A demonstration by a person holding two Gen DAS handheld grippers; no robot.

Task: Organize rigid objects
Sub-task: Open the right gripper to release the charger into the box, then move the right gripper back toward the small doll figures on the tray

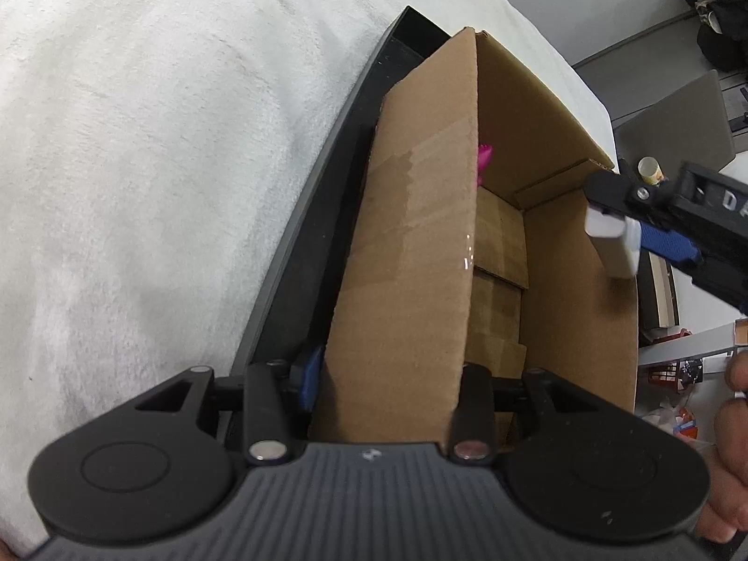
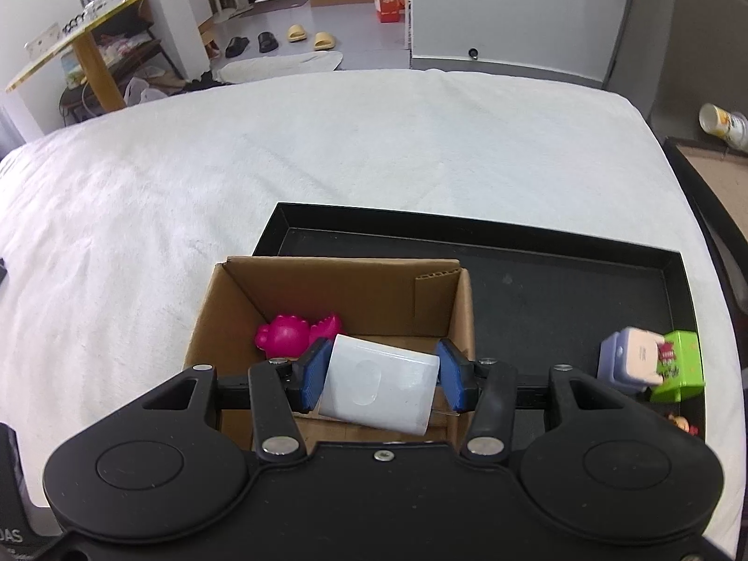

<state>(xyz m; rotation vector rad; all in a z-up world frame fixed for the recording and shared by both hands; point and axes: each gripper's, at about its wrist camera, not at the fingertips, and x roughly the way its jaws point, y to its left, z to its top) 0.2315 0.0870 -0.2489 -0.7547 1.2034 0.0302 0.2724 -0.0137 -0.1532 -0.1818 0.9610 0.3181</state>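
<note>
My right gripper, fingers clamped on a white plastic block, hovers over the brown cardboard box my left gripper grips, ready for release.

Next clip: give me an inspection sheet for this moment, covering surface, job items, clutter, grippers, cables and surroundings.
Surface: white cloth under a black tray.
Job's things: open cardboard box on the tray, pink toy inside; white block held over the box; green box and lilac item at the tray's right end.
Clutter: small red object by the tray's edge, too small to identify.
Grippers: left hand-held gripper shut on the box wall; right hand-held gripper shut on the block.
Cables: nothing seen.
Surroundings: slippers on the floor, wooden shelf, can.
</note>
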